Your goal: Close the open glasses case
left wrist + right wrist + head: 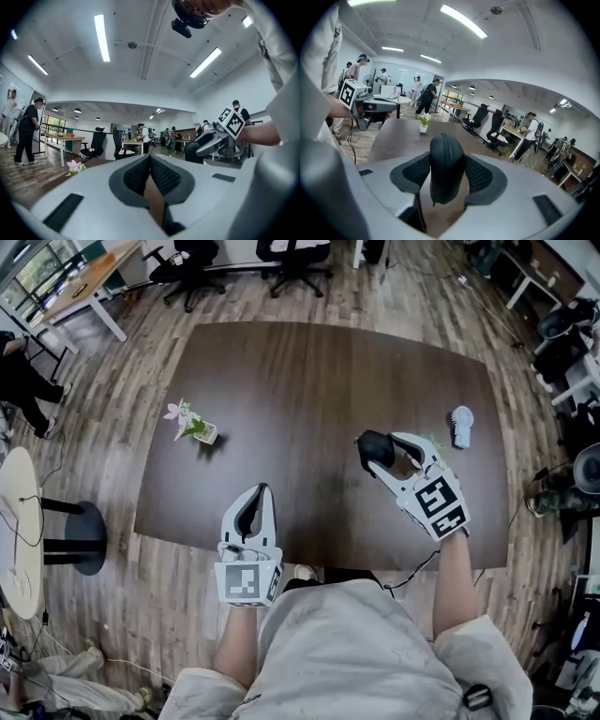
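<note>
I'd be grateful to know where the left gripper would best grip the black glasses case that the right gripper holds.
Probably its free rounded end: the glasses case stands on edge between the pads of the right gripper and juts past them. The left gripper, now shut, should open and come from the left, clamping the broad faces.

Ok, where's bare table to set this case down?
The middle of the table, between the flower pot and the white item, is bare, far edge too. Tightest by the right gripper holding the case, near that white item.
</note>
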The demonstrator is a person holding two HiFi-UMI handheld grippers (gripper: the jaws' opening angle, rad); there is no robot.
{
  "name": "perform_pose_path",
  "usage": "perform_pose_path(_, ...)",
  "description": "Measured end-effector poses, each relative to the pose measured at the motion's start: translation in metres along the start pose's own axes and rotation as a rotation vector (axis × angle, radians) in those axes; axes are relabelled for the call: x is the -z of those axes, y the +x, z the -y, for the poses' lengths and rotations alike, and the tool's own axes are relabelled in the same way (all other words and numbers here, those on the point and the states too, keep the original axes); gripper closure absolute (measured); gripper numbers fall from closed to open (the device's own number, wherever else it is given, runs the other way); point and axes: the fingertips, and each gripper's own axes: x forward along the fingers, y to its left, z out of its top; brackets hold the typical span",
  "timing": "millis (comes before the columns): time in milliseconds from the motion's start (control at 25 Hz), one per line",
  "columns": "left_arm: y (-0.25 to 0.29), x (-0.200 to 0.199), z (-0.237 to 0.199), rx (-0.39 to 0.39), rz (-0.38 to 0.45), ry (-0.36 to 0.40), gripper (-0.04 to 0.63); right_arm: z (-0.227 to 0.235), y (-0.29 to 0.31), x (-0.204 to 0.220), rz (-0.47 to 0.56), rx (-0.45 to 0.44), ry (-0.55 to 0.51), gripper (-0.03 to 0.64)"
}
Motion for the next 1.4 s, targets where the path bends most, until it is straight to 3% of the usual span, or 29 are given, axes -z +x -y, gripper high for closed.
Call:
perform_pose_path(560,-0.013,0.012,-0.024,-0.089,-0.017,-0.034,0.594,-0.018,0.070,0.038,-0.283,-0.072,-0.133,0.379)
perform_pose_path(1400,-0.031,0.018,-0.045,-0.176,-0.017,-0.028,0.594,-0.061,0.162,0.097,-0.557,-0.177,-0.392,0.383)
